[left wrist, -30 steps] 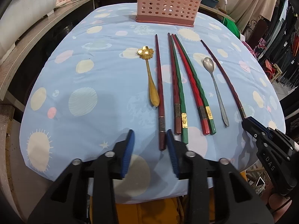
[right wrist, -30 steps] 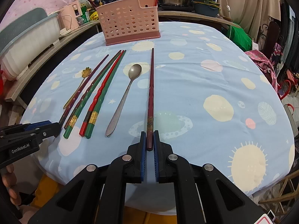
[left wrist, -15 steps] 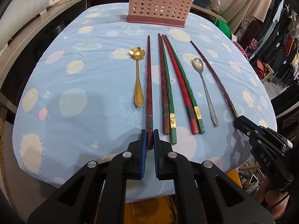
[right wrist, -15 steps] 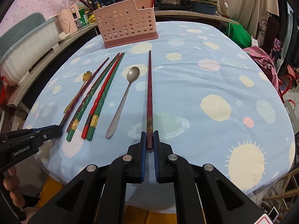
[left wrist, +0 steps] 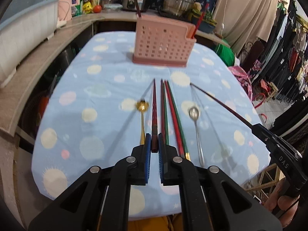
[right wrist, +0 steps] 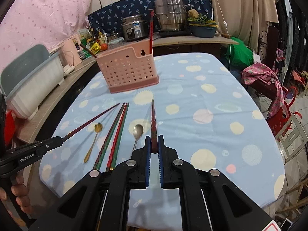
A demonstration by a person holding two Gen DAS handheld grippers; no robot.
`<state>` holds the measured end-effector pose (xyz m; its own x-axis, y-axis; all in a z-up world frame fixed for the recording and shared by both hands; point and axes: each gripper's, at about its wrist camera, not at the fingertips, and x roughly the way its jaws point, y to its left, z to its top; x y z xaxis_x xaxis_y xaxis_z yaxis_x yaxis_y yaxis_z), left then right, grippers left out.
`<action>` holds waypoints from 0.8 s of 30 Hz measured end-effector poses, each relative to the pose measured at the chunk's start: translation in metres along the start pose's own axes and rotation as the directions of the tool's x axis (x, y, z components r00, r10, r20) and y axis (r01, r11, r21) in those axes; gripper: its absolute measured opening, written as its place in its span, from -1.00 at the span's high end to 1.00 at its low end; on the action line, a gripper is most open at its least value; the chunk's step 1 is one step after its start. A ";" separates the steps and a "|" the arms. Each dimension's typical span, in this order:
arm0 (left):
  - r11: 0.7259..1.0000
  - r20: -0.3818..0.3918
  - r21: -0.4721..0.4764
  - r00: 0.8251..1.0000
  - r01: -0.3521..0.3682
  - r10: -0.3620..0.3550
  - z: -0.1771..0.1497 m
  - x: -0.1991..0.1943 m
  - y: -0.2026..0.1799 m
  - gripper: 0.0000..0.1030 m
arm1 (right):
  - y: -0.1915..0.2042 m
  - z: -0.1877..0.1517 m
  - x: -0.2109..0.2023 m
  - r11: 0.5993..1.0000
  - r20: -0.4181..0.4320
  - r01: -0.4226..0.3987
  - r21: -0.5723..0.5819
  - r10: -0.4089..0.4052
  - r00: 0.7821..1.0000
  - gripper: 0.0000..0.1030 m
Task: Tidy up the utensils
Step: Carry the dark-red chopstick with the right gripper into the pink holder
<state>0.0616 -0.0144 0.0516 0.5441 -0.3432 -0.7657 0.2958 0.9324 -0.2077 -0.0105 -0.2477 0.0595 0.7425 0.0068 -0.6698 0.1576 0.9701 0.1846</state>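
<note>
The left gripper [left wrist: 154,150] is clamping the thick end of a dark red patterned chopstick [left wrist: 154,115], holding it off the blue spotted tablecloth [left wrist: 107,88]. The right gripper [right wrist: 154,149] is pinching a matching dark red chopstick [right wrist: 153,121] likewise. The remaining red and green chopsticks [left wrist: 173,115], gold flower-shaped spoon [left wrist: 142,115] and silver spoon [left wrist: 195,123] are lying before the pink perforated plastic utensil basket [left wrist: 161,46].

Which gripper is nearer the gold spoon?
Left. The left gripper, shut on a dark red chopstick, sits right beside the gold spoon. The right gripper is beyond the paired chopsticks and silver spoon.
</note>
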 end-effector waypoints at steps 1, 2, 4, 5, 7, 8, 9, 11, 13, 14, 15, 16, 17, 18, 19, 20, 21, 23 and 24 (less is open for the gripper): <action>1.000 0.012 -0.001 1.000 0.001 -0.001 0.007 -0.003 0.000 0.87 | -0.002 0.007 -0.003 1.000 0.016 0.001 0.004 -0.001 1.000 0.86; 1.000 0.027 -0.002 1.000 0.003 -0.003 0.013 -0.006 0.001 0.87 | -0.004 0.015 -0.005 1.000 0.035 0.000 0.009 0.000 0.999 0.86; 1.000 0.056 0.001 0.998 -0.004 0.004 0.029 -0.011 0.001 0.87 | -0.006 0.031 -0.009 1.000 0.069 -0.001 0.011 0.000 0.998 0.86; 1.000 0.071 0.001 0.997 -0.005 0.004 0.036 -0.013 0.000 0.87 | -0.006 0.040 -0.010 1.000 0.086 -0.001 0.011 0.000 0.996 0.86; 1.000 0.098 -0.002 0.995 -0.006 0.006 0.053 -0.016 0.000 0.87 | -0.008 0.055 -0.011 1.000 0.116 -0.001 0.012 0.000 0.993 0.87; 1.000 0.113 -0.004 0.994 -0.003 0.003 0.063 -0.019 0.000 0.87 | -0.009 0.063 -0.011 1.000 0.130 -0.002 0.013 0.001 0.992 0.86; 1.000 0.123 -0.005 0.992 -0.002 0.003 0.070 -0.020 0.001 0.87 | -0.010 0.071 -0.011 1.000 0.143 -0.005 0.015 0.003 0.990 0.87; 1.000 0.145 -0.001 0.989 0.001 -0.001 0.087 -0.022 -0.001 0.87 | -0.011 0.085 -0.011 1.000 0.167 -0.009 0.014 0.007 0.986 0.87; 1.000 0.162 0.007 0.987 -0.005 0.004 0.101 -0.023 -0.003 0.87 | -0.010 0.098 -0.009 1.000 0.187 -0.007 0.006 0.006 0.982 0.87; 1.000 0.175 0.010 0.985 -0.008 0.006 0.109 -0.024 -0.003 0.87 | -0.010 0.105 -0.008 1.000 0.198 -0.007 0.002 0.006 0.980 0.87; 1.000 0.188 0.016 0.982 -0.013 0.010 0.119 -0.026 -0.005 0.87 | -0.011 0.113 -0.007 1.000 0.208 -0.005 -0.002 0.005 0.978 0.87; 1.000 0.201 0.022 0.979 -0.016 0.011 0.127 -0.027 -0.007 0.87 | -0.010 0.120 -0.006 1.000 0.218 -0.004 -0.002 0.005 0.976 0.87; 1.000 0.212 0.024 0.977 -0.019 0.013 0.134 -0.028 -0.007 0.87 | -0.011 0.128 -0.005 1.000 0.226 -0.007 -0.001 0.007 0.974 0.87; 0.999 0.224 0.029 0.975 -0.023 0.016 0.142 -0.028 -0.009 0.87 | -0.012 0.136 -0.004 1.000 0.235 -0.011 0.001 0.010 0.972 0.87; 0.999 0.238 0.036 0.971 -0.021 0.012 0.151 -0.030 -0.010 0.86 | -0.012 0.143 -0.004 1.000 0.245 -0.012 0.003 0.011 0.970 0.87; 0.999 0.247 0.040 0.969 -0.025 0.015 0.157 -0.030 -0.011 0.87 | -0.013 0.150 -0.004 1.000 0.254 -0.013 0.003 0.012 0.967 0.87; 0.998 0.258 0.046 0.966 -0.030 0.017 0.164 -0.030 -0.012 0.87 | -0.014 0.156 -0.004 1.000 0.262 -0.018 0.006 0.015 0.965 0.87; 0.998 0.272 0.047 0.962 -0.038 0.024 0.178 -0.031 -0.014 0.86 | -0.013 0.169 -0.005 1.000 0.276 -0.029 0.008 0.025 0.961 0.87; 0.998 0.276 0.048 0.961 -0.034 0.019 0.183 -0.032 -0.014 0.87 | -0.013 0.173 -0.006 0.999 0.283 -0.036 0.009 0.032 0.959 0.87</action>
<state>0.1836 -0.0376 0.1907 0.7455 -0.3432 -0.5713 0.3143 0.9370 -0.1527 0.0959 -0.3027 0.1856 0.9010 -0.0306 -0.4327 0.1363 0.9670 0.2153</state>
